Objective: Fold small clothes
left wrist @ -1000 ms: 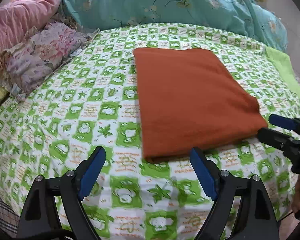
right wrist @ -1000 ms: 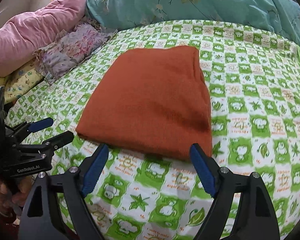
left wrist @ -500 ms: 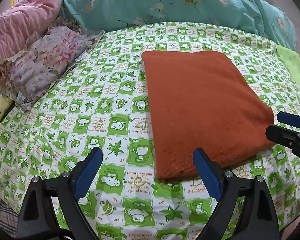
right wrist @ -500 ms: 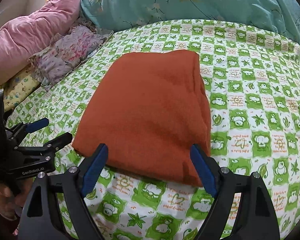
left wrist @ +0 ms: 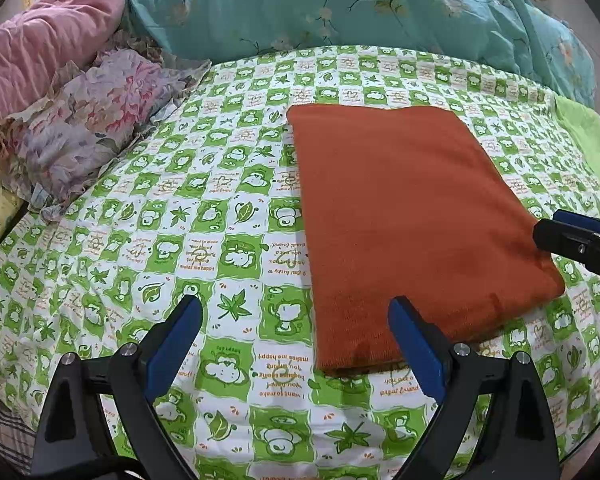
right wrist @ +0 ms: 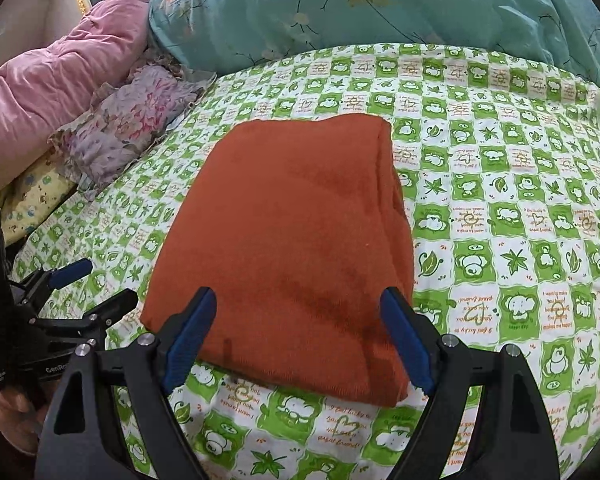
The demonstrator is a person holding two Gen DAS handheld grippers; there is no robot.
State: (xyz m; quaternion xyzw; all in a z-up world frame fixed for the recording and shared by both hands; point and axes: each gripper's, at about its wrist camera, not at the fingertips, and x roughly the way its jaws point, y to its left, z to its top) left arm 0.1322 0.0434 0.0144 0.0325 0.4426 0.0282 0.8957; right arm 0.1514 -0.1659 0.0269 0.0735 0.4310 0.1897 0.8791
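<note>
A rust-orange folded garment (left wrist: 400, 220) lies flat on the green-and-white checked sheet (left wrist: 204, 216). My left gripper (left wrist: 294, 312) is open just above the sheet; the garment's near left corner sits between its blue fingers, with no pad pressing on it. In the right wrist view the same garment (right wrist: 292, 220) fills the middle, and my right gripper (right wrist: 296, 300) stands open astride its near edge without gripping it. The right gripper (left wrist: 572, 232) shows at the garment's right side in the left wrist view. The left gripper (right wrist: 96, 290) shows at the garment's left in the right wrist view.
A teal flowered quilt (left wrist: 340, 4) is piled along the far side of the bed. A pink quilt (left wrist: 40, 48), a floral frilled pillow (left wrist: 96, 128) and a yellow pillow (right wrist: 32, 204) lie at the left. A light green cloth (left wrist: 584, 136) lies at the right edge.
Both grippers have moved forward toward the garment. Its near edge, earlier just beyond the fingertips, now lies between the fingers of each gripper. The garment itself has not shifted.
</note>
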